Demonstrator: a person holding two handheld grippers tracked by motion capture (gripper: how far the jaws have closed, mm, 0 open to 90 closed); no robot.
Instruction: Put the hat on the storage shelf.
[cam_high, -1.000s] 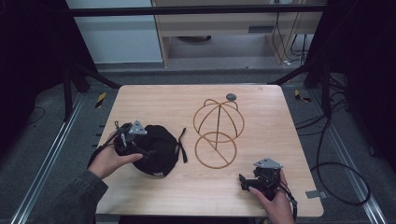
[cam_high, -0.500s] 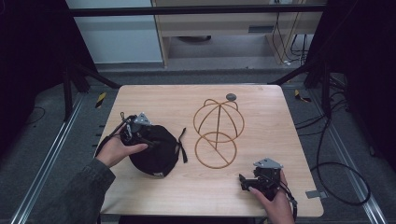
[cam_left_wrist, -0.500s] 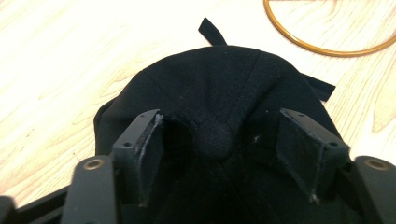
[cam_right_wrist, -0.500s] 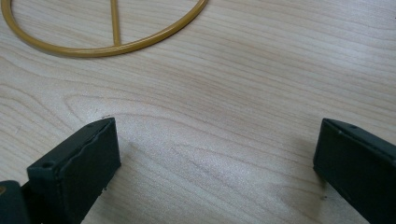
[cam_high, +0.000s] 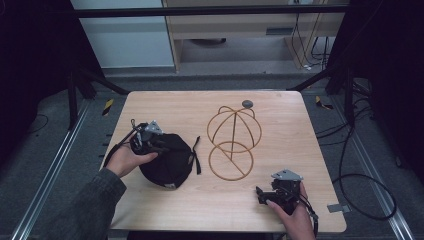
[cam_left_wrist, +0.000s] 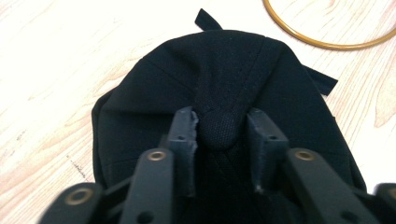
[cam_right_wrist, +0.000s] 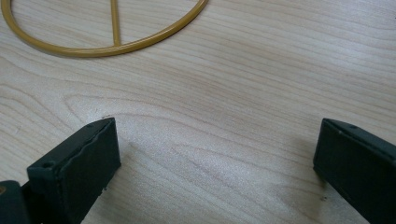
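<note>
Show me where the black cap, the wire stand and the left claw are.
cap (cam_high: 167, 162), high view, on its crown
stand (cam_high: 234, 129), high view, on its dome
left claw (cam_left_wrist: 219, 128), left gripper view, on the pinched fold

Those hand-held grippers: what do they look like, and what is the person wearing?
Each gripper, left and right, is black, with a grey three-cornered plate on top and a thin black cable trailing behind. Up close, the jaws are blocky black bars on linkages with brass-coloured rivets, their pads slightly chipped. The left arm wears a dark grey sleeve; the hands are bare.
</note>
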